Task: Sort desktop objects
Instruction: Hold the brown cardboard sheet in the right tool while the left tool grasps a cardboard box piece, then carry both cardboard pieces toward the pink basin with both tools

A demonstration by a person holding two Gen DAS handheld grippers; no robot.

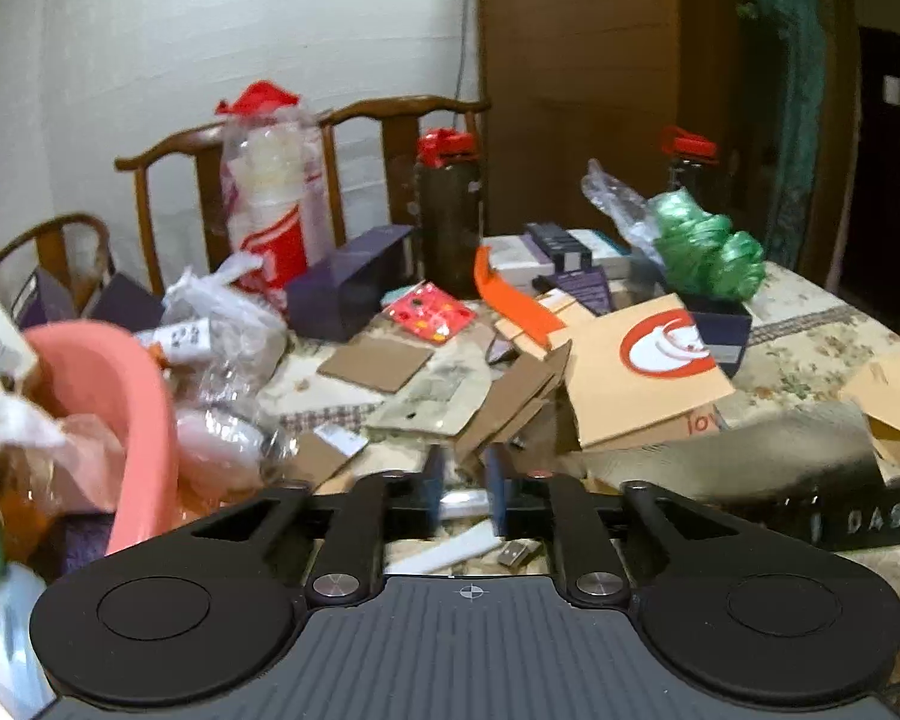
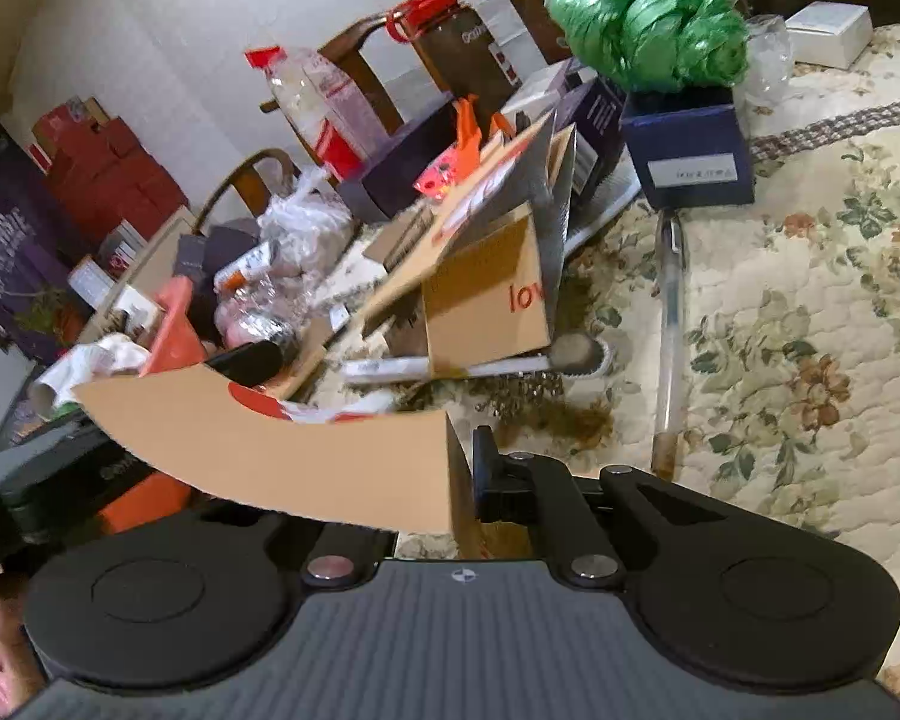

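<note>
My right gripper (image 2: 463, 474) is shut on a tan cardboard sheet (image 2: 282, 450) with a red and white logo, held tilted above the table; the sheet hides the left finger. A tan box marked "lov" (image 2: 486, 294) stands behind it. My left gripper (image 1: 465, 480) hovers low over scattered cardboard pieces (image 1: 510, 402); its blue-padded fingers (image 1: 435, 480) stand a narrow gap apart with nothing between them. A tan logo board (image 1: 642, 366) lies ahead of it. The right gripper's black body (image 1: 858, 516) shows blurred at the right of the left wrist view.
A pink basin (image 1: 120, 396) with bags sits at left. Dark bottles with red caps (image 1: 450, 210), purple boxes (image 1: 348, 288), a green plastic bundle (image 2: 648, 18), a blue box (image 2: 687, 150), a pen (image 2: 669, 324) and a brush (image 2: 480, 366) crowd the floral tablecloth (image 2: 810, 330). Wooden chairs (image 1: 402, 120) stand behind.
</note>
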